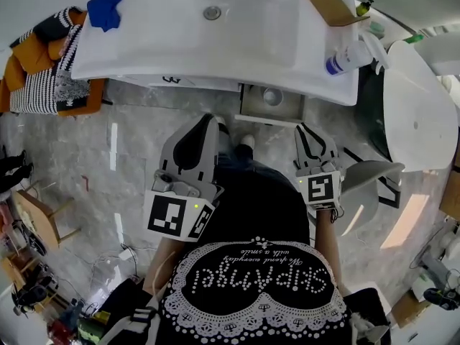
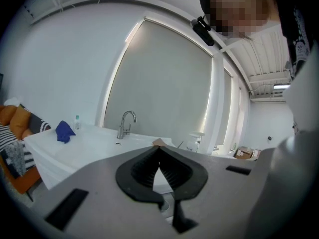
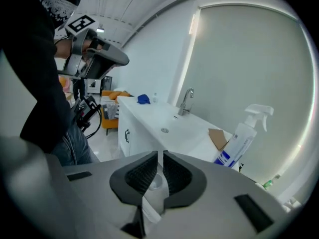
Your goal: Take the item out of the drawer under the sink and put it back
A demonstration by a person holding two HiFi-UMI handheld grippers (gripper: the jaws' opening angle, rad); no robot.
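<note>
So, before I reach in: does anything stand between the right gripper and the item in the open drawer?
Nothing visible does. The drawer stands open, the white item lies uncovered in it, and only floor shows between it and the right gripper.

A blue cloth (image 1: pixel 105 11) lies far left; a spray bottle (image 1: pixel 350 54) stands at right, just beside a cardboard piece (image 1: pixel 327 0); a chrome faucet (image 2: pixel 126 123) stands between.

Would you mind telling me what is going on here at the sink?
A person stands at the white sink counter holding a gripper in each hand. The drawer under it is open, with a round pale item inside. The left gripper and right gripper are both shut and empty, neither touching the item.
</note>
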